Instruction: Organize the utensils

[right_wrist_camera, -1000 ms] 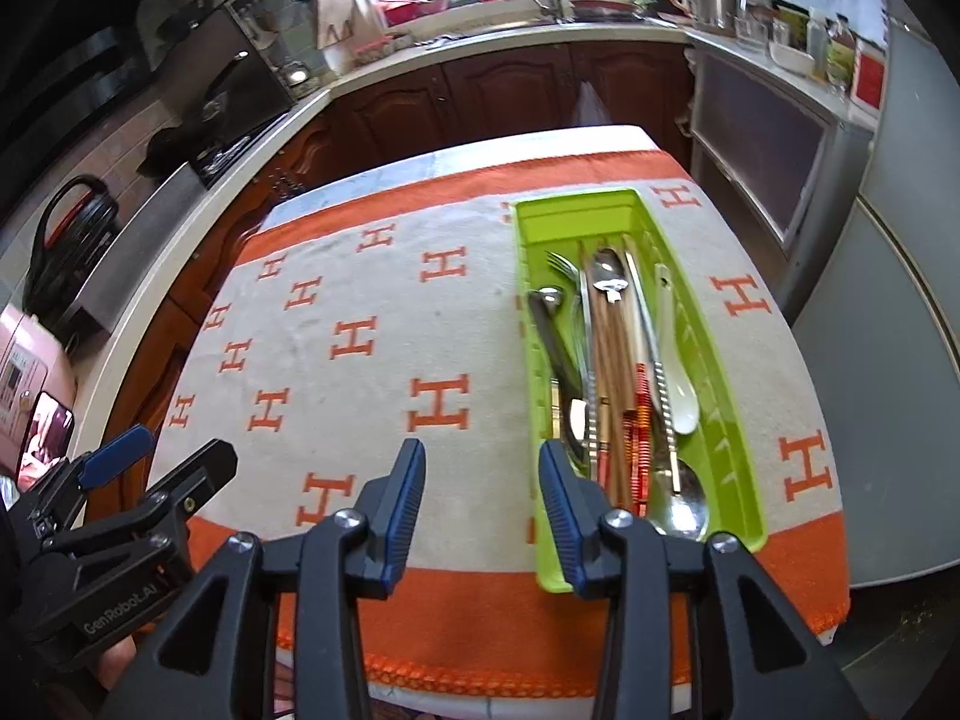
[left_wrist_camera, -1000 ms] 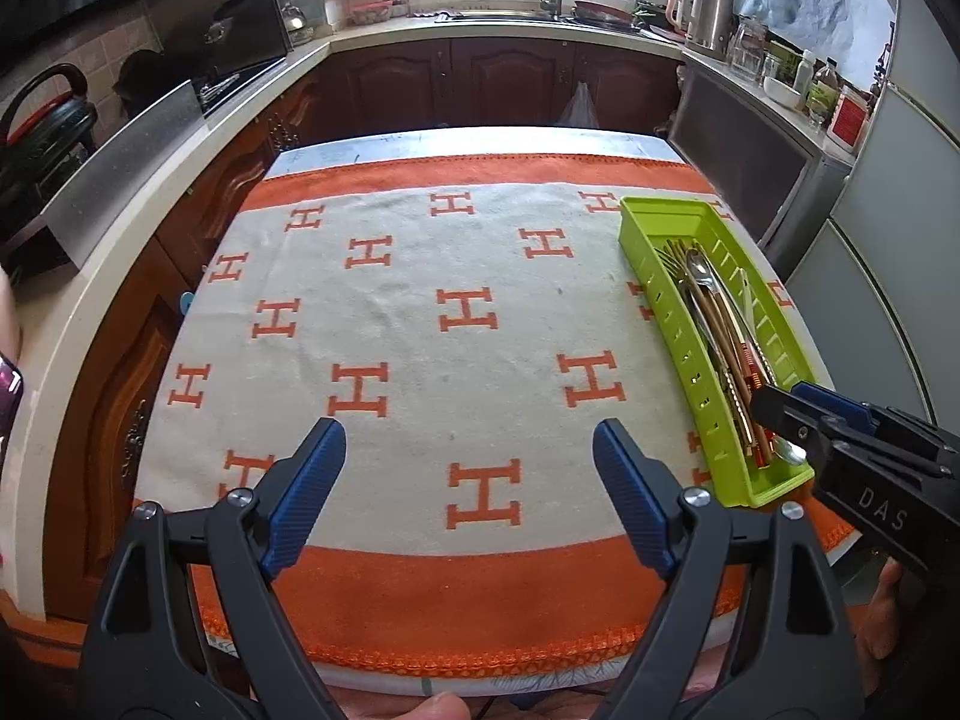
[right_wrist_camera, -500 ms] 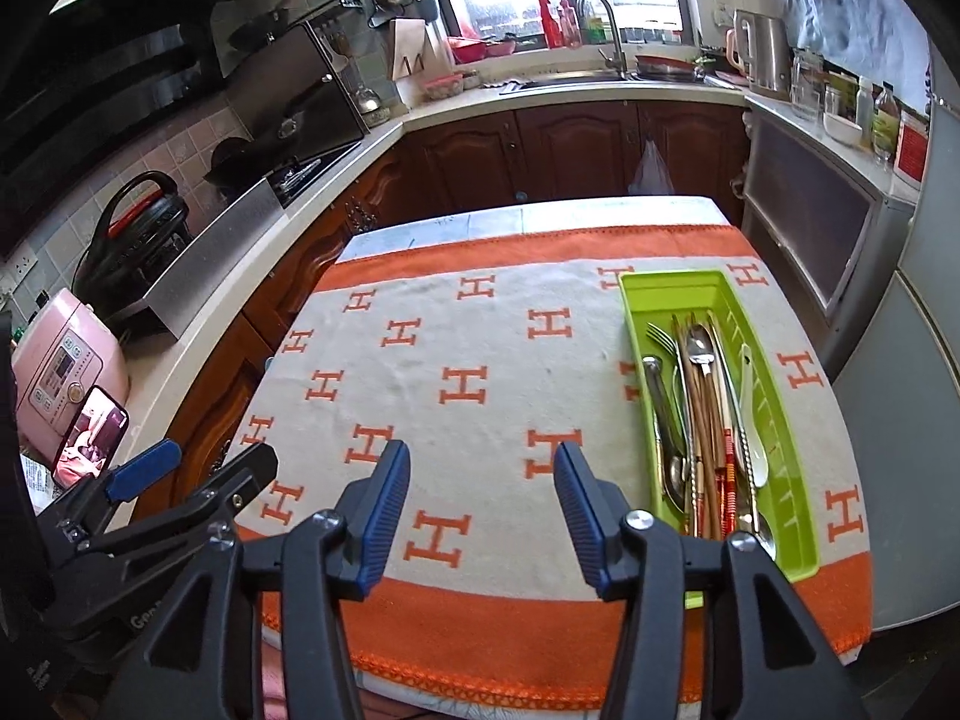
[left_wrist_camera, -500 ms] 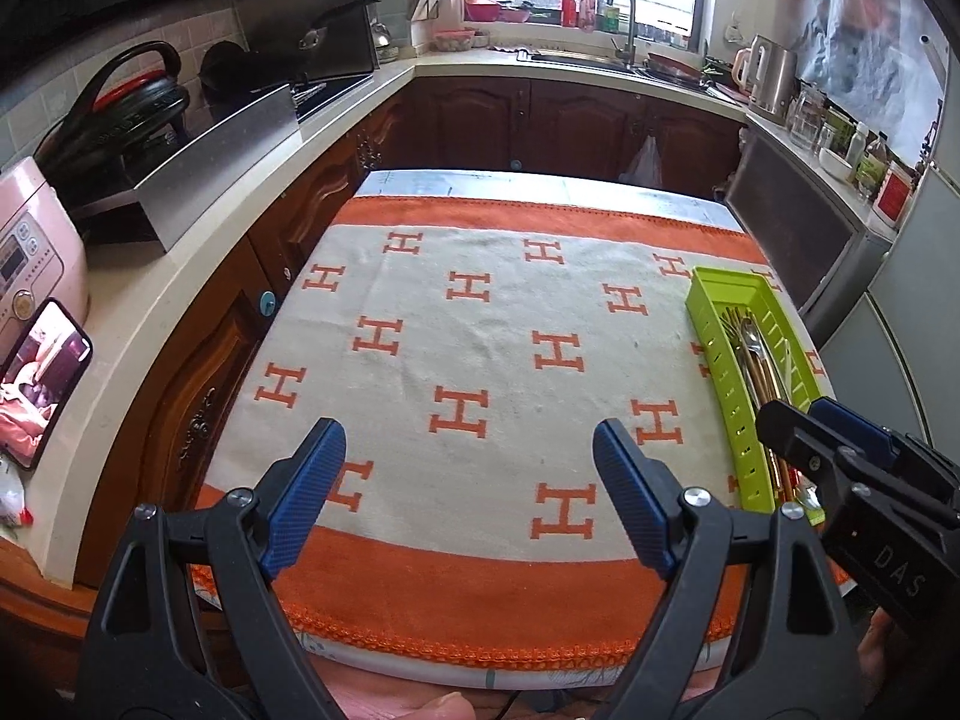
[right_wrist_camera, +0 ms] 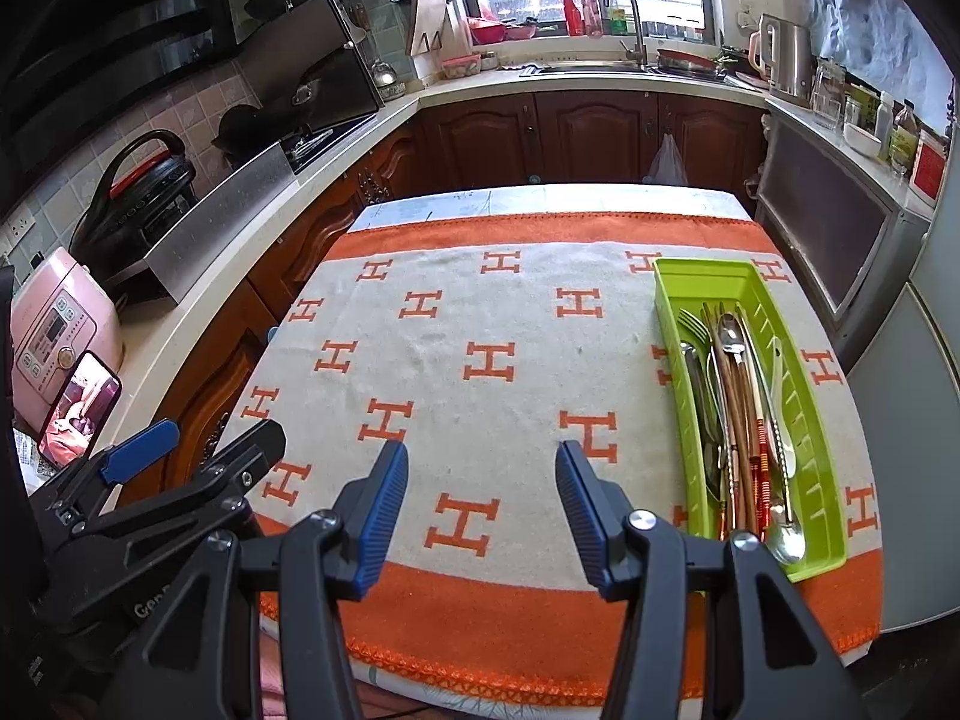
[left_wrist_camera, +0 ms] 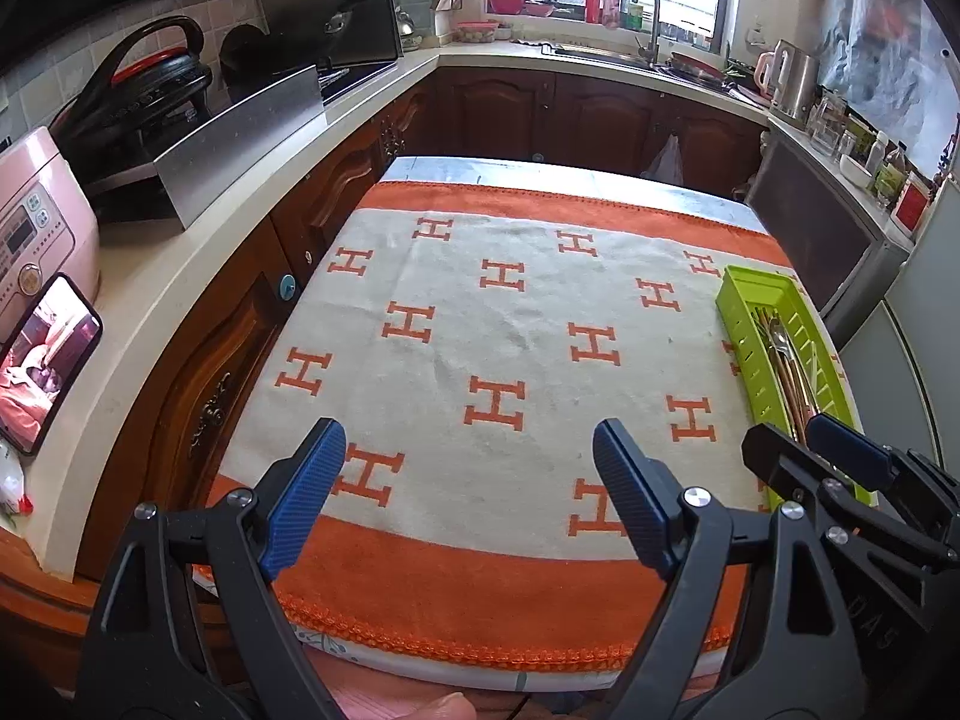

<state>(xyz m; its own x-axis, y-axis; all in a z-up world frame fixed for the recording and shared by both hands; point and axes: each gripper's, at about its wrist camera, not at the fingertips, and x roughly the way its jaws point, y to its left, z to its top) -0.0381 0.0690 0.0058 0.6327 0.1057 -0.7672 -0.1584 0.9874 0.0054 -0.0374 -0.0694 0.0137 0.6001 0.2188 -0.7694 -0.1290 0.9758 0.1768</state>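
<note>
A lime green utensil tray [right_wrist_camera: 672,294] lies at the right edge of the table on an orange and cream cloth [right_wrist_camera: 480,324]. It holds a fork, spoons, chopsticks and a white spoon [right_wrist_camera: 735,396]. The tray also shows in the left wrist view [left_wrist_camera: 738,324]. My left gripper [left_wrist_camera: 468,480] is open and empty over the near edge of the cloth. My right gripper [right_wrist_camera: 480,498] is open and empty, near the front edge, left of the tray. The right gripper shows in the left wrist view [left_wrist_camera: 822,456]; the left gripper shows in the right wrist view [right_wrist_camera: 198,450].
A counter [left_wrist_camera: 156,276] runs along the left with a pink rice cooker [right_wrist_camera: 60,324], a phone [right_wrist_camera: 78,408] and a black cooker [left_wrist_camera: 138,90]. A sink and tap [right_wrist_camera: 624,18] stand at the back. A grey appliance [right_wrist_camera: 840,240] stands right of the table.
Both grippers have pulled back and up from the table, so more of the kitchen shows. The right gripper's fingers have spread wider. The utensils stay in the tray.
</note>
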